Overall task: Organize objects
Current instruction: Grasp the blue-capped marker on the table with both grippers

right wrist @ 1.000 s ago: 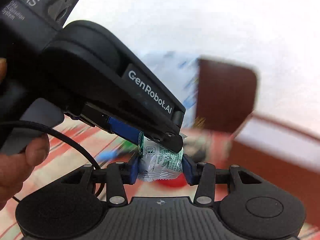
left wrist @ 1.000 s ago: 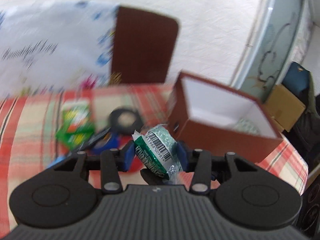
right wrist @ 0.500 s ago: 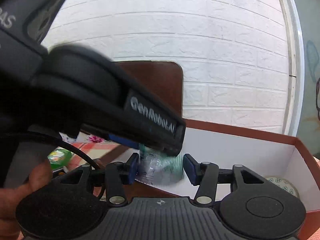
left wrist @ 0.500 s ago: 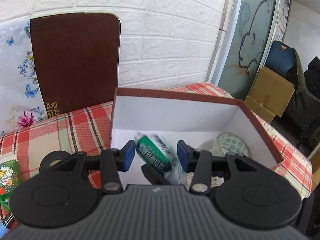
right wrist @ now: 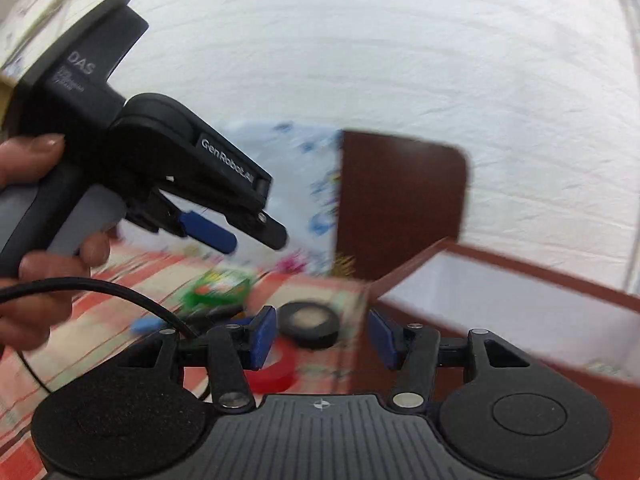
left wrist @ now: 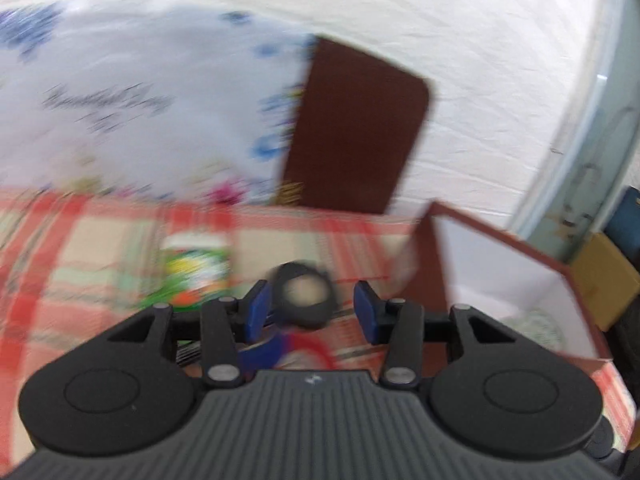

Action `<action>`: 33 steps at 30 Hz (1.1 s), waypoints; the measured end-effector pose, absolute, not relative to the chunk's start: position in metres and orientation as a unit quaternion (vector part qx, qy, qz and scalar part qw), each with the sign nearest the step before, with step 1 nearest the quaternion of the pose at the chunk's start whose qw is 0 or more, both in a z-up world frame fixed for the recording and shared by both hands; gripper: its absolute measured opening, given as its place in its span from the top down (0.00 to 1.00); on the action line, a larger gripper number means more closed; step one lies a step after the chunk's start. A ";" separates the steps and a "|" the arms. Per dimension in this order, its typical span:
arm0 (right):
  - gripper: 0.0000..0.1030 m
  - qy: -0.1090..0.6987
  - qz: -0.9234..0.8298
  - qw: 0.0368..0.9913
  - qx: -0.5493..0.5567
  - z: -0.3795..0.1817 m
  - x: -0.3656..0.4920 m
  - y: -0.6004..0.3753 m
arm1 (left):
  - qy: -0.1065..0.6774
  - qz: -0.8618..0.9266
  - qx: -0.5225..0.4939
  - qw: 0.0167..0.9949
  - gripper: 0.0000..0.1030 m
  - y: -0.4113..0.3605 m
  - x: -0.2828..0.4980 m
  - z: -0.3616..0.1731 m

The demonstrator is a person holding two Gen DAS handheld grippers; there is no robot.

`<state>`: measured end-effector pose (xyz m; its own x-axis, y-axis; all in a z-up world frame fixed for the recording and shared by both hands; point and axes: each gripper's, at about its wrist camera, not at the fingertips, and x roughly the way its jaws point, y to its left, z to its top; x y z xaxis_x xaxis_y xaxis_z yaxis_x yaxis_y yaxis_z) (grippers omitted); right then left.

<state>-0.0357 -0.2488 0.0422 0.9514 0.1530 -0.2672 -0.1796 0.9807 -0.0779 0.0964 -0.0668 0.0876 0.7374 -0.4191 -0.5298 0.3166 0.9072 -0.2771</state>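
Note:
Both views are motion-blurred. My left gripper [left wrist: 308,312] is open and empty above the checked tablecloth [left wrist: 100,248]. A black tape roll [left wrist: 304,300] lies just beyond its fingertips, and a green packet [left wrist: 196,276] lies to the left. The brown box with white inside [left wrist: 500,276] stands to the right. My right gripper [right wrist: 322,338] is open and empty, with the black tape roll [right wrist: 310,324] ahead and a red ring [right wrist: 276,372] below it. The left gripper [right wrist: 216,236] shows in the right wrist view at upper left, held by a hand.
The brown box lid [left wrist: 356,128] leans upright against the white brick wall, next to a flowered white sheet [left wrist: 140,100]. A blue object [right wrist: 146,325] and the green packet [right wrist: 218,288] lie on the cloth. Cardboard boxes [left wrist: 604,280] sit on the floor at right.
Both grippers opened, left their green packets in the box and swung back left, away from it, toward the items on the cloth.

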 end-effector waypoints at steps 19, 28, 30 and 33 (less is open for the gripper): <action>0.51 0.246 0.140 0.957 -0.059 0.007 0.003 -0.172 | 0.322 -0.179 0.105 0.924 0.54 -0.028 0.126 0.013; 0.51 0.265 0.167 0.949 -0.027 0.008 0.002 -0.173 | 0.415 -0.231 -0.096 0.875 0.80 0.015 0.095 0.009; 0.50 0.273 0.173 0.946 -0.012 0.007 -0.001 -0.172 | 0.427 -0.237 -0.126 0.864 0.68 0.024 0.078 0.006; 0.49 0.279 0.181 0.943 -0.001 0.006 -0.007 -0.172 | 0.403 -0.235 -0.116 0.877 0.42 0.037 0.057 0.018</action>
